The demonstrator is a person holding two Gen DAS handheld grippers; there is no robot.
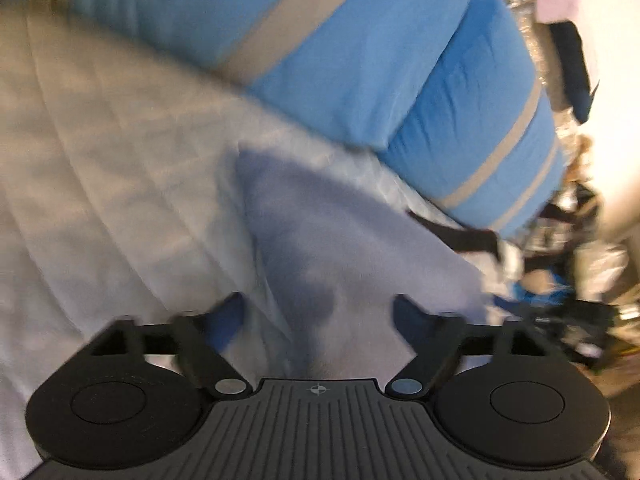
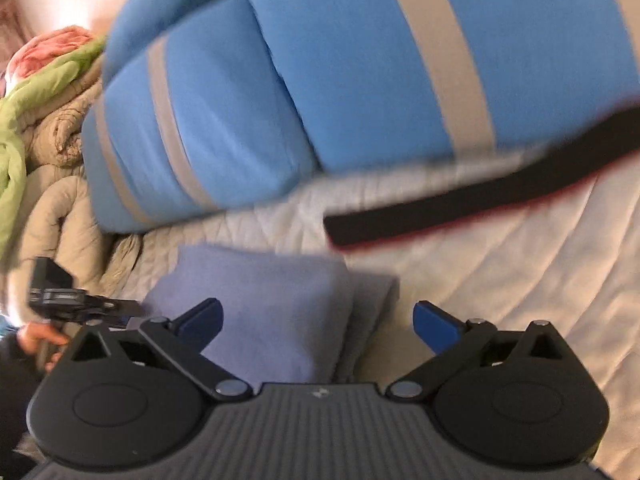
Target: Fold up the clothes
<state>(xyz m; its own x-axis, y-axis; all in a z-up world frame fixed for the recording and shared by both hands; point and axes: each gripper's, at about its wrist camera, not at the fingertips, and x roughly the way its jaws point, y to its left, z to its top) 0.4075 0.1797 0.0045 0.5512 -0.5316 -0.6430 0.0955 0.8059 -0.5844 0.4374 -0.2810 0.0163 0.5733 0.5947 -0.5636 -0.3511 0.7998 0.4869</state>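
Strap (image 2: 480, 184), black, shows only from right wrist, above folded garment (image 2: 272, 312).

Quilted white bed (image 2: 500, 248) — folded lavender garment (image 2: 276, 312), blue pillows (image 2: 360, 64), black strap (image 2: 480, 184).

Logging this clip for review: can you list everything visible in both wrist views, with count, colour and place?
folded garment: one, lavender, on the bed right in front of both grippers
bedspread: one, white quilted, under the garment
bedding roll: one bulky bundle, blue with grey stripes, behind the garment
strap: one, black with a red edge, lying across the bedspread on the right
blanket: one, beige, crumpled at far left
cloth: one, green, on top of the blanket
clutter: several items, dark and shiny, at the bed's right edge, too blurred to name
hand: one, at the left edge of the right wrist view
left gripper: black, blue pads, open, nothing held
right gripper: black, blue pads, open, nothing held
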